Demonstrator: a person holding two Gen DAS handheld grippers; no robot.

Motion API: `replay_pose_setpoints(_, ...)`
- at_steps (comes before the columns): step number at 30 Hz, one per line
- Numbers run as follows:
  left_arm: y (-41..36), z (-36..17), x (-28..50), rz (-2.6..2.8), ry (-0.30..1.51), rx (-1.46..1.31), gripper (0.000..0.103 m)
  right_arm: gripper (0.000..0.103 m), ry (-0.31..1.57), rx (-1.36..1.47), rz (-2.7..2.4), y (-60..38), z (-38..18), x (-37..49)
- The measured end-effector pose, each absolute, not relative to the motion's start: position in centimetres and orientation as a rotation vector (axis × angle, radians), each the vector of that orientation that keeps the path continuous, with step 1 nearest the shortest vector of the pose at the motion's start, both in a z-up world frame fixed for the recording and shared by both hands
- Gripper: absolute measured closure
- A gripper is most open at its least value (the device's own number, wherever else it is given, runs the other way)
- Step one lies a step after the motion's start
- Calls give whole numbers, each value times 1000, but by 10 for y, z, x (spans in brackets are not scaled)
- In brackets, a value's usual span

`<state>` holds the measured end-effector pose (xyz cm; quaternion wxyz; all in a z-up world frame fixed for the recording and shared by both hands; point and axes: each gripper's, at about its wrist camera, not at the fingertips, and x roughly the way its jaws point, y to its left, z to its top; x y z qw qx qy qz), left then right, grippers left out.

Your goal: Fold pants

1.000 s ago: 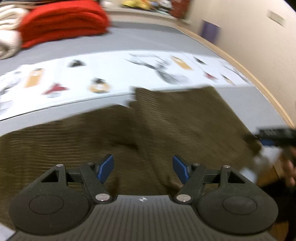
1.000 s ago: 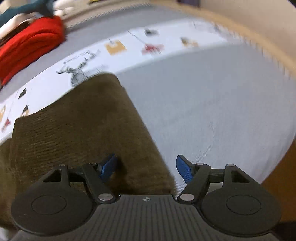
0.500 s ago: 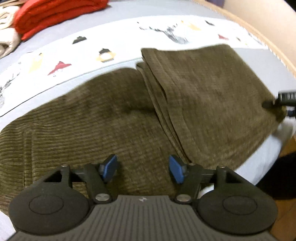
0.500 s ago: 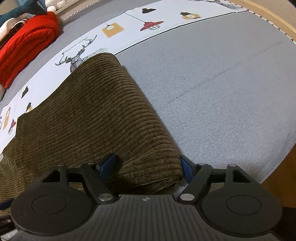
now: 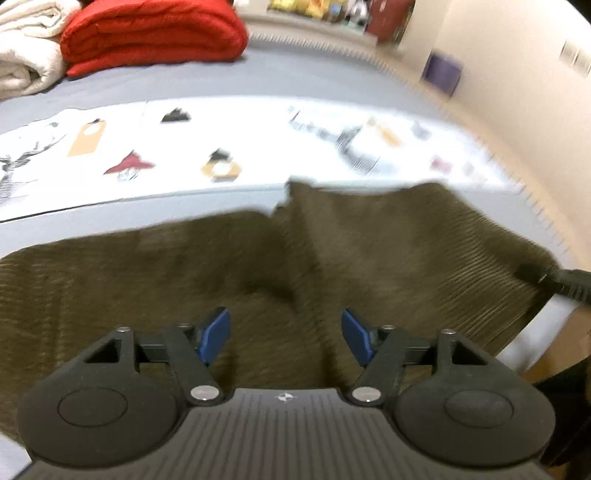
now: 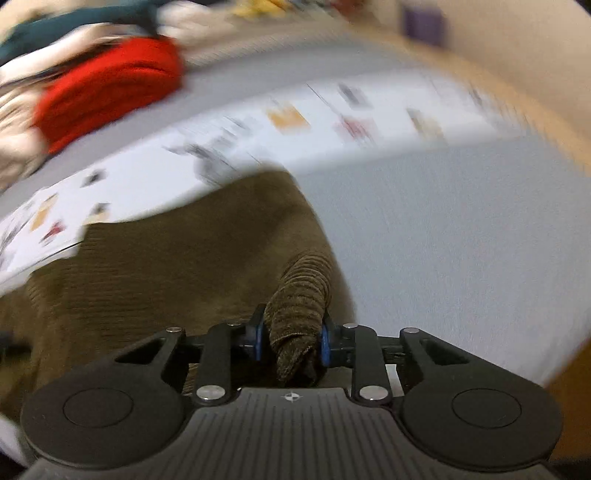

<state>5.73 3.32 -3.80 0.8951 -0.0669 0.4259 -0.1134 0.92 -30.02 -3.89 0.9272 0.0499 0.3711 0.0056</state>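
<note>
— While the right gripper [image 6: 290,341] closes, what sits between its blue pads?

— A bunched corner of the brown corduroy pants [image 6: 177,266]. Both pads press on it at lower centre of the right view, and the cloth rises from the pinch in a ridge toward the middle of the frame.

— And the left gripper [image 5: 286,341]?

— Its jaws stand apart and are opening, low in the left view. Nothing is between them; the pants [image 5: 258,269] lie beyond and beneath the fingers. Whether the tips touch the cloth I cannot tell, for the picture is blurred.

— Where do the pants lie?

— Across a grey bed [image 5: 221,85], filling the lower half of both frames. In the left view a folded layer lies over the right part, its edge running down the middle. At the right edge of that frame a dark gripper tip meets the cloth's corner.

— What's farther out?

— A white printed strip [image 5: 258,147] just behind the pants, a red blanket [image 5: 147,33] at upper left, and a cream one [image 5: 26,48] beside it.
</note>
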Motion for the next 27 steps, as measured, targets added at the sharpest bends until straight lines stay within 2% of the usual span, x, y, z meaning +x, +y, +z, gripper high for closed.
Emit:
replay_pose_setpoints(3, 41, -24, 56, -353, 826, -299, 19, 76, 553, -179, 178, -250, -13, -26)
replay_pose_setpoints(9, 51, -10, 58, -538, 760, -546, 11, 76, 332, -388, 431, -183, -13, -84)
replay_pose_setpoints(12, 51, -7, 58, -535, 738, -548, 5, 76, 275, -490, 522, -162, -23, -100)
replay_pose_setpoints(18, 47, -11, 64, -488, 777, -485, 5, 77, 278, -557, 636, -144, -36, -113)
replay_pose_setpoints(20, 44, -16, 66, -456, 804, -436, 8, 77, 275, -570, 654, -140, -37, -115)
replay_pose_setpoints(23, 43, -25, 70, -405, 855, -396, 24, 77, 278, -565, 673, -139, -35, -113)
replay_pose_setpoints(25, 46, -33, 75, -380, 880, -400, 27, 77, 278, -559, 677, -141, -33, -112)
replay_pose_setpoints(27, 48, -35, 77, -374, 884, -405, 37, 77, 284, -546, 678, -142, -33, -110)
